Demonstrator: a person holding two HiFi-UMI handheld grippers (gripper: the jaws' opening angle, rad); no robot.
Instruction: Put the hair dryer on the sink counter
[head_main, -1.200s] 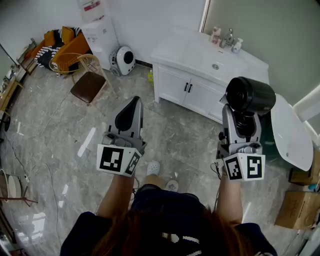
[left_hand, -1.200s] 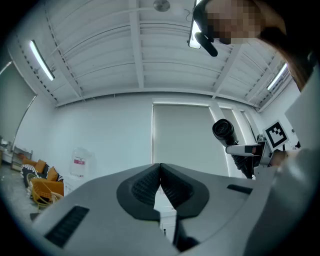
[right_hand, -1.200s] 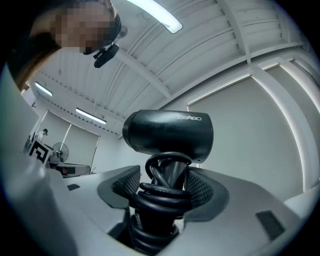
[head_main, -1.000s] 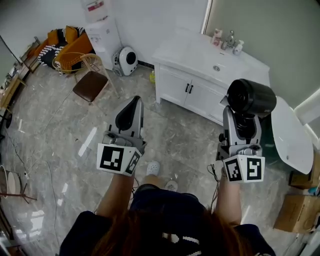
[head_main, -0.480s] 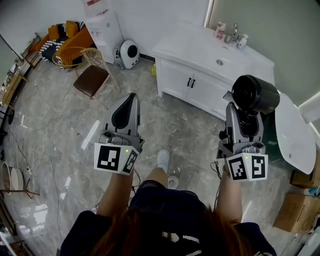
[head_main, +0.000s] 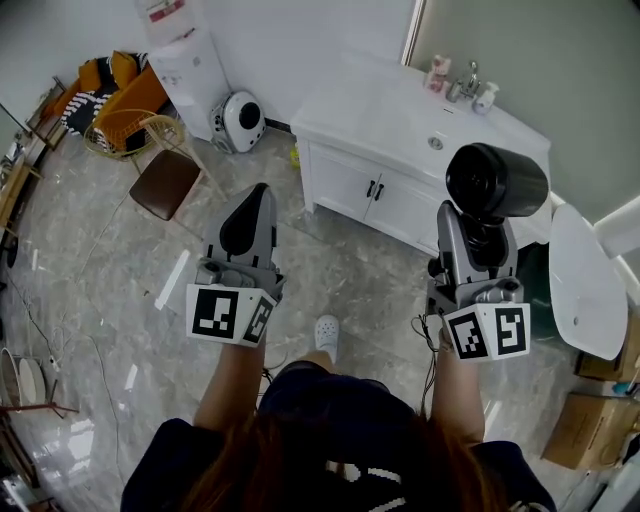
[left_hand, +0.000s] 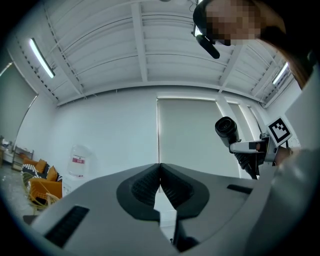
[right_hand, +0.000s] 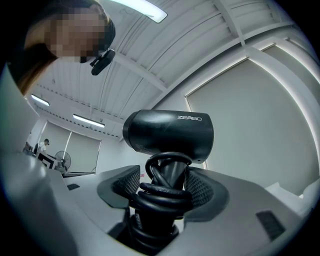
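right tool (head_main: 477, 232) gripped the black hair dryer (head_main: 497, 180) by its handle, left tool (head_main: 250, 215) was closed on nothing. dryer was midair, well apart from the sink counter (head_main: 380, 105), so placing remained.

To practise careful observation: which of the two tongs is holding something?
The right tongs: their jaws clamp the cord-wrapped handle of the black hair dryer. The left tongs are shut on nothing.

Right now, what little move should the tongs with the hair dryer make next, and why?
Probably carry it forward toward the sink counter. The right tongs are shut on the hair dryer, round its cord-wrapped handle, but it seems held short of the countertop, with floor showing before the cabinet. The left tongs are shut and empty.
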